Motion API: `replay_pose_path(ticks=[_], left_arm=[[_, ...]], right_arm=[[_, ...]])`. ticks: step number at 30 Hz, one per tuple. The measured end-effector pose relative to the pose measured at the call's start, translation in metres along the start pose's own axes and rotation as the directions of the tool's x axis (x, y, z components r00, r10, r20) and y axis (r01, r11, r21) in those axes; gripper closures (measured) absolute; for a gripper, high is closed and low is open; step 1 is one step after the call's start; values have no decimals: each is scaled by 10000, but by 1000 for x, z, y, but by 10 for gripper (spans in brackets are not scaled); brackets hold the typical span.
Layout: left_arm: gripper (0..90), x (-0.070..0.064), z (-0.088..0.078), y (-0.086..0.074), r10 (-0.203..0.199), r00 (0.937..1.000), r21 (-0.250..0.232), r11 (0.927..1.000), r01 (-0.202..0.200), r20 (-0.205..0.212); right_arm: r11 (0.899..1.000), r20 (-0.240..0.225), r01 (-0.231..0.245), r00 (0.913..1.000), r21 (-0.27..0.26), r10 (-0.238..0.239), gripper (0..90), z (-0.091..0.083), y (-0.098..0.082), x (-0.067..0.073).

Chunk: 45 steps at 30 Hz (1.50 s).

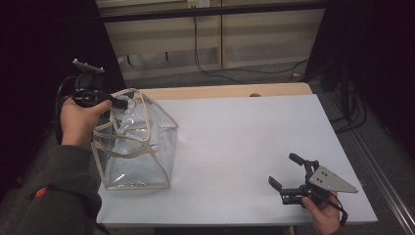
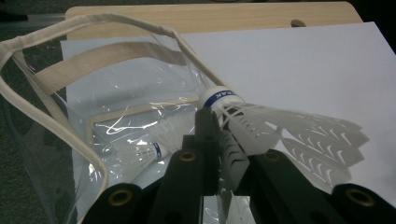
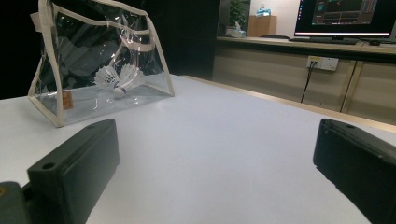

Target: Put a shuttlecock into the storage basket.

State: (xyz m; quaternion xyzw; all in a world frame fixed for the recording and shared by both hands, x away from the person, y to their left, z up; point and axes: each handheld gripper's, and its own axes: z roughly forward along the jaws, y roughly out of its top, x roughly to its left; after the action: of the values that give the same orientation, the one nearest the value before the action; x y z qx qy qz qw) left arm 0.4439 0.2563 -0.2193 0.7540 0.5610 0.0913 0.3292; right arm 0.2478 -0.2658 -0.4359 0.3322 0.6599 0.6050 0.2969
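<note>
Holding a white shuttlecock (image 2: 243, 123) clamped by its feathers, the left gripper (image 1: 120, 103) hovers over the clear bag's (image 1: 139, 147) open mouth, with one shuttlecock (image 2: 140, 153) already inside below it, while the right gripper (image 1: 286, 174) rests wide open and empty on the surface (image 1: 244, 142).

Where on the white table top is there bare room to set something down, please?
The white table top is bare from the clear plastic bag with beige trim across to the right gripper, and back to the wooden edge. The crowded part is the left side, where the left gripper holds a white shuttlecock over the bag's mouth.
</note>
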Motion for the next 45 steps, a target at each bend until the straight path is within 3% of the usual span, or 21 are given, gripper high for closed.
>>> replay_pose_path(ticks=[3, 4, 12, 39, 40, 41, 45], left_arm=[[856, 2, 0, 0, 8, 10000, 29, 10000, -8, -3], [856, 1, 1, -1, -225, 9997, -132, 9997, 225, -9], [856, 5, 3, -2, -63, 10000, -40, 10000, 62, -47], [856, 13, 16, -10, -253, 9995, 164, 9995, 256, -176], [856, 12, 17, -10, -428, 9989, 11, 9991, 429, -209], [856, 13, 17, -10, -241, 9995, 187, 9995, 244, -195], [856, 13, 19, -11, -264, 9994, 228, 9994, 269, -215]], right_arm=[[10000, 3, -19, 10000, 0, 19, 4, 0, 0, 0], [10000, -3, -27, 10000, 6, 27, 4, 0, 0, 0], [10000, -12, -13, 10000, 6, 13, 4, 0, 0, 0], [10000, -14, 41, 10000, 5, -41, 4, 0, 0, 0], [10000, -6, 10, 10000, 17, -10, 4, 0, 0, 0], [10000, -15, 21, 10000, 19, -21, 4, 0, 0, 0], [10000, -25, 47, 10000, 16, -46, 4, 0, -1, 0]])
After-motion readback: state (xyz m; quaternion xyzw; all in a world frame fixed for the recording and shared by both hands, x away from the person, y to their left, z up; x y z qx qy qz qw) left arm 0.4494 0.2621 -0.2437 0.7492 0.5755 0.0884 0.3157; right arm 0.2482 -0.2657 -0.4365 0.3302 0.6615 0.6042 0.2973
